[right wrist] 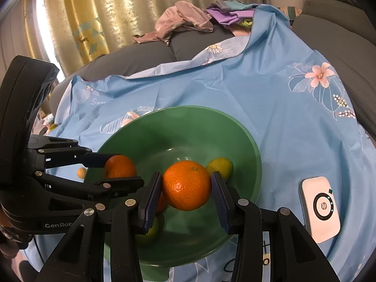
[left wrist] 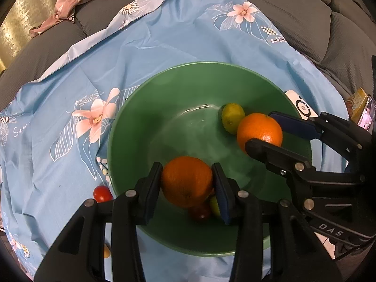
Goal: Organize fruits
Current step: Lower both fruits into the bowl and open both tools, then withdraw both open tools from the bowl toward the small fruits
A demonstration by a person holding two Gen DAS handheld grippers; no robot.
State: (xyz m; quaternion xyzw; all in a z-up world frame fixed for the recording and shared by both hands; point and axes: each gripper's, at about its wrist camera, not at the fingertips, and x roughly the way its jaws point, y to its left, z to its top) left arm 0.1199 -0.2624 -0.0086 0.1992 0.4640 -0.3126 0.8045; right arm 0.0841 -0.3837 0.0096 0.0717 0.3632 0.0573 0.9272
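A green bowl (left wrist: 164,98) (right wrist: 188,127) sits on a blue floral cloth. My left gripper (left wrist: 186,183) is shut on an orange (left wrist: 186,181) held over the bowl's near side; it also shows in the right wrist view (right wrist: 119,166). My right gripper (right wrist: 186,188) is shut on a second orange (right wrist: 186,185), also over the bowl, seen from the left wrist view (left wrist: 259,131). A yellow-green lime (left wrist: 231,117) (right wrist: 221,166) lies in the bowl. Under the left orange lie a red tomato (left wrist: 199,212) and another lime (left wrist: 214,205).
A red tomato (left wrist: 102,193) and a small yellow-orange fruit (left wrist: 107,250) (right wrist: 81,172) lie on the cloth (left wrist: 164,42) left of the bowl. A white HP device (right wrist: 320,208) lies right of the bowl. Clothes (right wrist: 185,21) are piled on the grey sofa behind.
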